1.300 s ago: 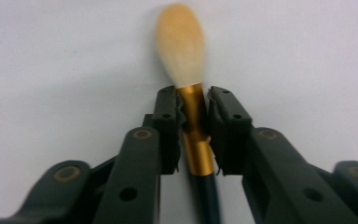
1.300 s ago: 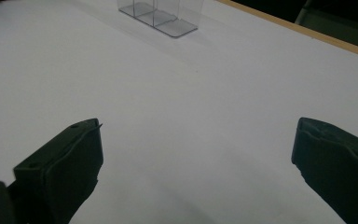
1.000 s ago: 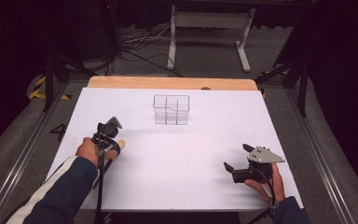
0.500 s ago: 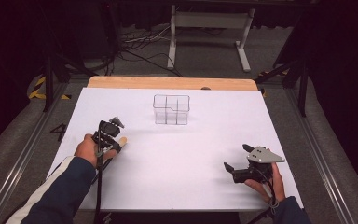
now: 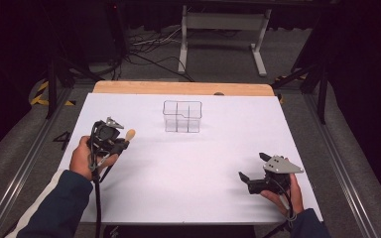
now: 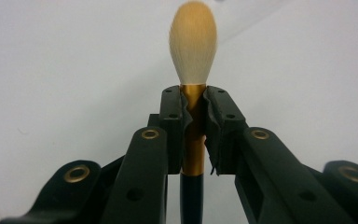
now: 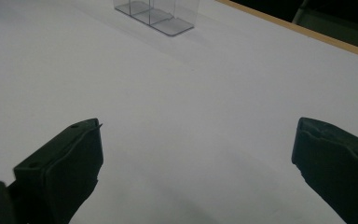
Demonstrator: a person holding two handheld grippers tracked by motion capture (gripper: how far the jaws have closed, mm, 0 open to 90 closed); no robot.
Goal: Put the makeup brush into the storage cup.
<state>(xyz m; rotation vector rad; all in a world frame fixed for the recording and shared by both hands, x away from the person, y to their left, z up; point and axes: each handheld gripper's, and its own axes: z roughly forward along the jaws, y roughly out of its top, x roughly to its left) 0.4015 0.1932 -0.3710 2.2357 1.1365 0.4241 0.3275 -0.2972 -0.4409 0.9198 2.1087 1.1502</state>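
Two tools: left tool [image 6: 194, 116] clamps gold-ferruled, tan-bristled makeup brush [image 6: 193, 56] above white counter [image 5: 203, 168]; high view adds clear plastic divided organizer [image 5: 182, 116] w/ right tool [image 5: 252, 167] gaping, nothing held.

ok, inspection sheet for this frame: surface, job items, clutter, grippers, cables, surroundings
Surface: white sheet over a wooden table top, flat.
Job's things: makeup brush, tan bristles, gold ferrule, dark handle; clear divided organizer upright near the far edge, its compartments look empty.
Clutter: nothing seen.
Grippers: left gripper shut on the brush at its ferrule, above the sheet; right gripper open, nothing between its jaws.
Cables: one trails from the left gripper; loose cables on the floor behind.
Surroundings: dark room, white stand beyond the table.
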